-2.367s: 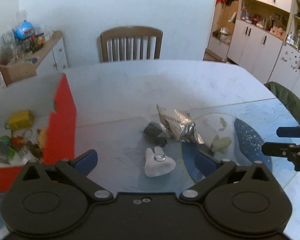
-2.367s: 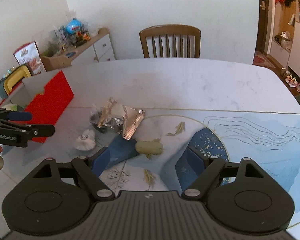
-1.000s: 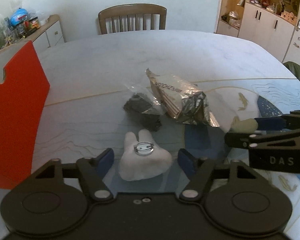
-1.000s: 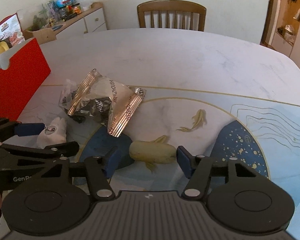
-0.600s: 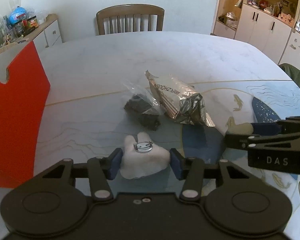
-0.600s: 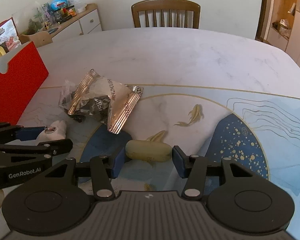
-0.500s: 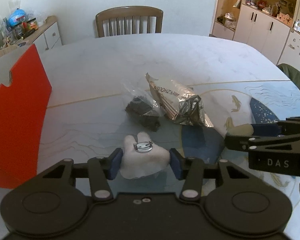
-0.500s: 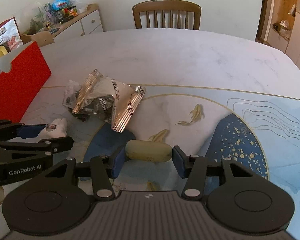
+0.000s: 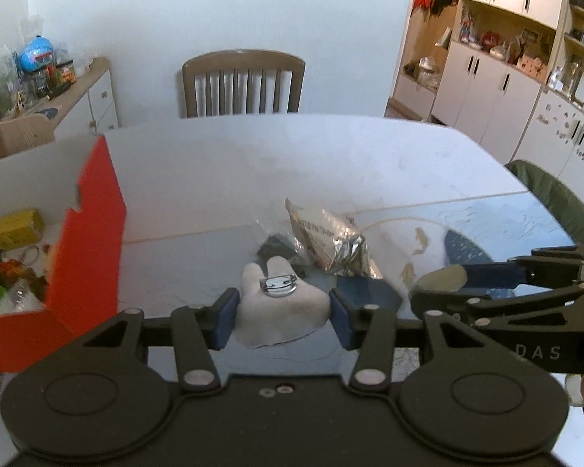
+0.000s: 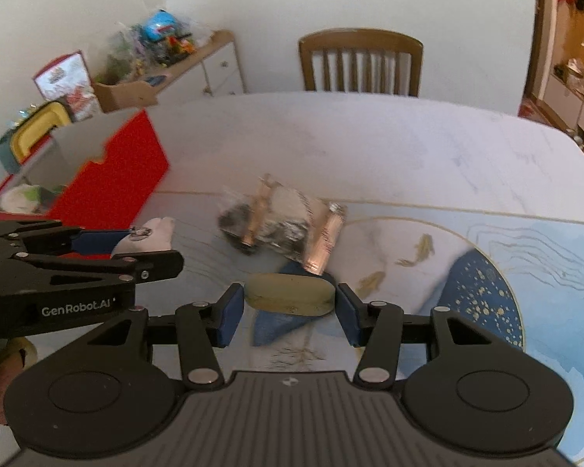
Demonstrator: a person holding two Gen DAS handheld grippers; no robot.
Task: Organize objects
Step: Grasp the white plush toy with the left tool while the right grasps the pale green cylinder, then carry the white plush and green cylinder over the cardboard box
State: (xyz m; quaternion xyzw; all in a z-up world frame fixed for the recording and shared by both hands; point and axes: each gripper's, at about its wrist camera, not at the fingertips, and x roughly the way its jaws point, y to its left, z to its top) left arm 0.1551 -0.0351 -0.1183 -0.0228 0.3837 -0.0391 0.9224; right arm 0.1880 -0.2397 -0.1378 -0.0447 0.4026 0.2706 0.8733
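Both of my grippers have come up off the table with something in them. A second ago the white plush toy (image 9: 280,311) lay on the tabletop between my left gripper's (image 9: 282,317) spread fingers; now those fingers have narrowed onto its sides and it rides with them, clear of the surface as far as I can judge, the small metal clip on top facing up. My right gripper (image 10: 290,309) has done the same with the pale green soap-like lump (image 10: 290,295): the blue pads (image 10: 229,313) sit close against its two ends and it has risen with the gripper, the table pattern now blurred below it. The view has also swung, so the red box (image 9: 97,241) shows again at about 9 o'clock from the left wrist and at 10 o'clock from the right wrist, its open top showing a yellow item and other small things inside.

Left on the table (image 10: 370,148) at 12 o'clock, beyond both loads, are the crumpled foil packet (image 10: 292,222) and the dark bundle in clear wrap (image 9: 276,247), touching each other.

I take this to mean both pickups are done and the carry toward the box is next. The two grippers are close side by side, so I should mind them knocking together, and the soft toy may sag in a narrow pinch.
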